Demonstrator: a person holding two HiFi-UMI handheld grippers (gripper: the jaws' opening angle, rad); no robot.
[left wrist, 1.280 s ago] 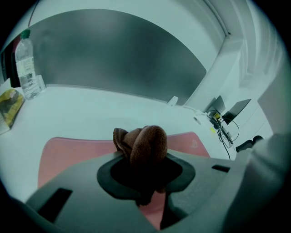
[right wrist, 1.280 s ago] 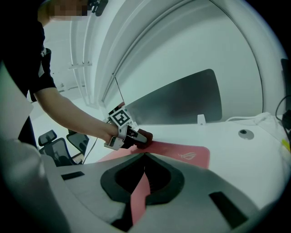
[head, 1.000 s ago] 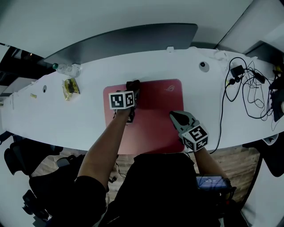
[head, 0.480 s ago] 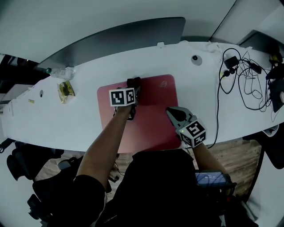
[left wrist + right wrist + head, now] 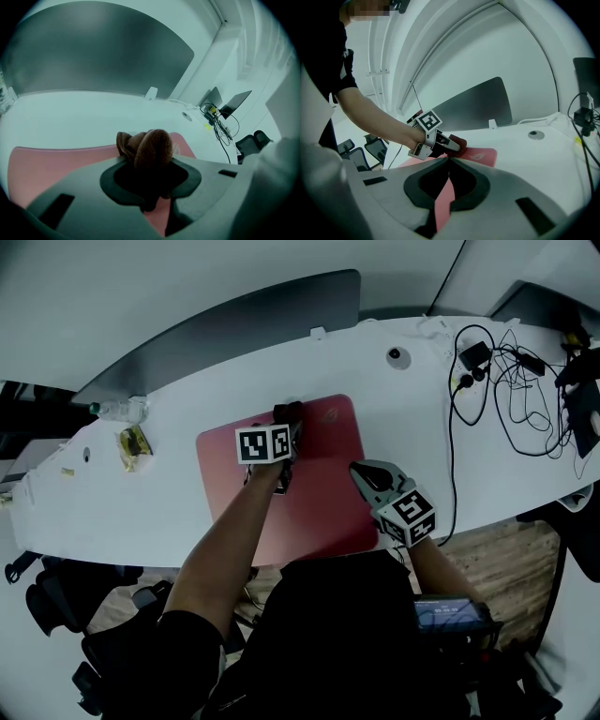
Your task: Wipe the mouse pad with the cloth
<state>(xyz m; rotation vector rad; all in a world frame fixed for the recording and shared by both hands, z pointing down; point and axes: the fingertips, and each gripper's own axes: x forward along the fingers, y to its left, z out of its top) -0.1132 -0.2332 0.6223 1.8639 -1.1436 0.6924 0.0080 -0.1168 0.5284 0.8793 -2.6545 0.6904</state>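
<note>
Mouse pad (image 5: 319, 493): red, lay flat on the white counter (image 5: 169, 512), centre of the head view, with a faint logo in its upper right corner.
Cloth (image 5: 287, 412): brown and bunched up, it sat on the pad's far edge, just left of the logo.
Left gripper (image 5: 286, 423): reached over the pad from the lower left, its marker cube facing up; its fingers (image 5: 79, 187) were clamped on the cloth, which bulged out between them in the left gripper view.
Right gripper (image 5: 361, 471): came in from the lower right, tip over the pad's right side, well apart from the cloth; its fingers (image 5: 497, 187) were closed together with nothing between them, only a strip of red pad showing through the gap behind the tips.
Cables (image 5: 506, 390): a black tangle with a plug, upper right of the head view, on the counter.
Bottle (image 5: 120, 410): clear plastic, lying at the upper left, with a yellow wrapper (image 5: 133, 443) just below it.
Dark panel (image 5: 234, 329): stood along the counter's far edge.
</note>
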